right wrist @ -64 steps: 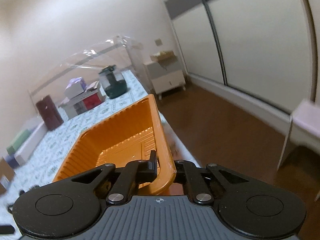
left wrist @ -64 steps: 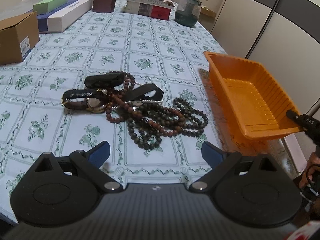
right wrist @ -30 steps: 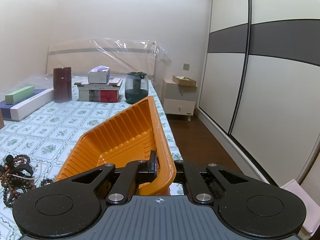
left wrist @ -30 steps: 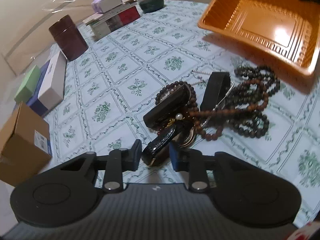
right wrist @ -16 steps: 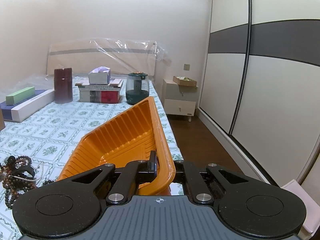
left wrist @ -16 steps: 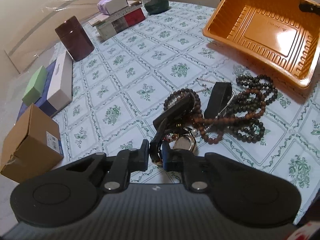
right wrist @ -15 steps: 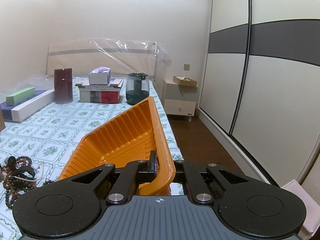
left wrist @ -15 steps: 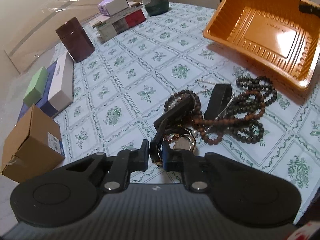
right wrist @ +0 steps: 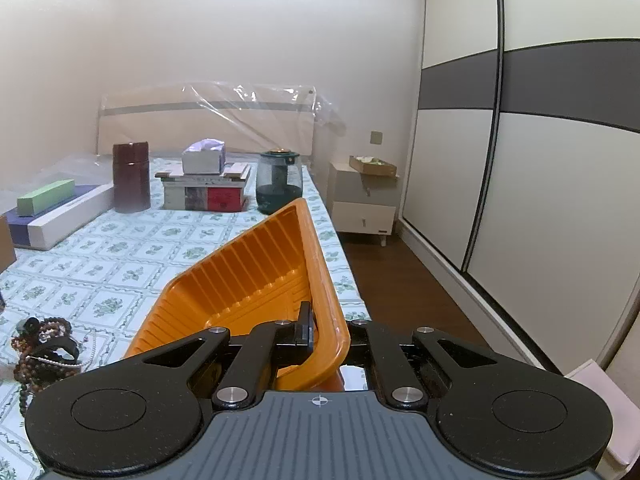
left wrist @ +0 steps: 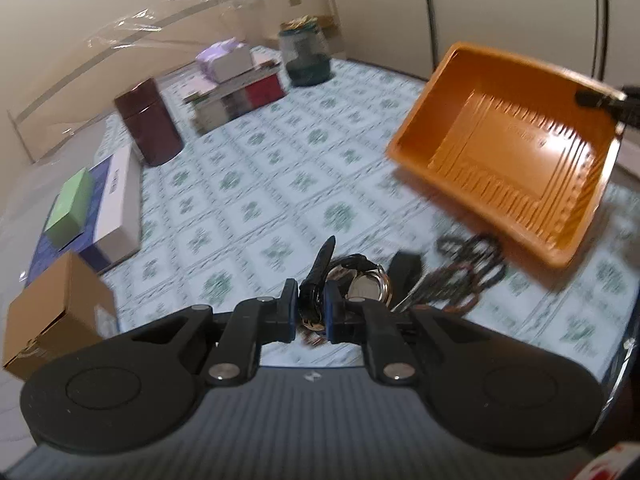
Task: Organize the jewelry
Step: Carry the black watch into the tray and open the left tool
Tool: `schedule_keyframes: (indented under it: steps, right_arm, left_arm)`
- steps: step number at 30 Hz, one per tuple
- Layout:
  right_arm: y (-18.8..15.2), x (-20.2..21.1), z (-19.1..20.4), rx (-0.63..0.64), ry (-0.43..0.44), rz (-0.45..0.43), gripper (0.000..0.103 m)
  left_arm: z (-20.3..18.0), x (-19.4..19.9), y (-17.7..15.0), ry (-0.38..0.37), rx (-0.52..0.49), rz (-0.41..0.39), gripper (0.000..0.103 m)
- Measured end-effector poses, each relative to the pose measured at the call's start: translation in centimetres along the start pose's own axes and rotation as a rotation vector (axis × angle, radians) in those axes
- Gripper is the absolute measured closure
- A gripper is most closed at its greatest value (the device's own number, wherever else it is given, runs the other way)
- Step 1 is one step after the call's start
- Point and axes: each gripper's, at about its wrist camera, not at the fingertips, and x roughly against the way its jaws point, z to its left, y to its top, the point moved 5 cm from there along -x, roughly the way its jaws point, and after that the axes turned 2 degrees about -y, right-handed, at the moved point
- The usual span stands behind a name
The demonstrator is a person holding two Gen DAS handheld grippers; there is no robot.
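Observation:
My left gripper (left wrist: 311,312) is shut on a black-strapped wristwatch (left wrist: 360,284) and holds it lifted off the patterned cloth; its strap end sticks up. The pile of bead bracelets (left wrist: 464,276) and a black band lies just right of it, blurred. It also shows in the right wrist view (right wrist: 44,348) at the lower left. My right gripper (right wrist: 326,332) is shut on the rim of the orange tray (right wrist: 260,280) and holds it tilted above the bed edge. The tray (left wrist: 516,152) is empty and hangs to the right of the beads.
At the back stand a dark red canister (left wrist: 148,120), stacked books with a tissue box (left wrist: 236,84) and a dark glass jar (left wrist: 306,56). A green box on a white box (left wrist: 92,208) and a cardboard box (left wrist: 56,312) lie left. A wardrobe and nightstand (right wrist: 364,204) stand right.
My left gripper closed on the watch strap and has lifted the watch away from the bead pile. The tray in my right gripper stays held, now tilted more toward the left gripper.

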Motion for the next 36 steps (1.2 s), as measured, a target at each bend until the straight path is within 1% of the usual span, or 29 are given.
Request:
schedule_keyframes:
  steps: [3, 8, 11, 15, 17, 20, 21, 22, 24, 27, 30, 33, 36]
  right_arm:
    - [0.1, 0.2, 0.0, -0.001, 0.008, -0.001, 0.096]
    - [0.0, 0.6, 0.1, -0.005, 0.017, -0.002, 0.096]
    - [-0.2, 0.8, 0.0, -0.009, 0.022, 0.003, 0.096]
    - [-0.2, 0.8, -0.2, -0.015, 0.03, 0.01, 0.097]
    - [-0.3, 0.8, -0.2, -0.017, 0.032, 0.012, 0.097]
    - [-0.4, 0.6, 0.0, -0.02, 0.032, 0.016, 0.097]
    - [-0.4, 0.6, -0.1, -0.021, 0.033, 0.018, 0.096]
    - [-0.5, 0.5, -0.1, -0.019, 0.031, 0.022, 0.096]
    - [-0.5, 0.4, 0.0, -0.015, 0.033, 0.023, 0.097]
    - [-0.7, 0.3, -0.2, -0.027, 0.036, 0.027, 0.097]
    - [-0.7, 0.2, -0.4, -0.039, 0.034, 0.03, 0.097]
    - [-0.7, 0.0, -0.8, -0.036, 0.019, 0.022, 0.096]
    - [-0.6, -0.1, -1.3, -0.032, 0.0, 0.02, 0.097]
  left_arm:
    - [-2.1, -0.3, 1.6, -0.051, -0.002, -0.031, 0.091]
    - [-6.9, -1.8, 4.4, -0.166, 0.001, -0.075, 0.091]
    - [-9.9, -3.0, 5.6, -0.24, 0.008, -0.087, 0.091]
    - [-13.5, -4.5, 6.3, -0.308, -0.003, -0.081, 0.091]
    - [-14.6, -5.1, 6.3, -0.328, -0.003, -0.078, 0.091]
    - [-15.5, -5.5, 6.2, -0.378, 0.031, -0.086, 0.089]
    - [-15.5, -5.5, 6.1, -0.376, 0.04, -0.088, 0.082]
    - [-15.3, -5.4, 6.0, -0.361, 0.047, -0.094, 0.079]
    - [-14.3, -4.9, 5.5, -0.327, 0.062, -0.097, 0.079]
    - [-11.4, -4.0, 3.7, -0.238, 0.111, -0.09, 0.075]
    - [-8.0, -3.1, 1.2, -0.148, 0.173, -0.068, 0.073]
    - [-5.1, -2.7, -1.7, -0.055, 0.233, -0.029, 0.073]
    - [-3.3, -2.4, -3.8, -0.026, 0.3, -0.003, 0.073]
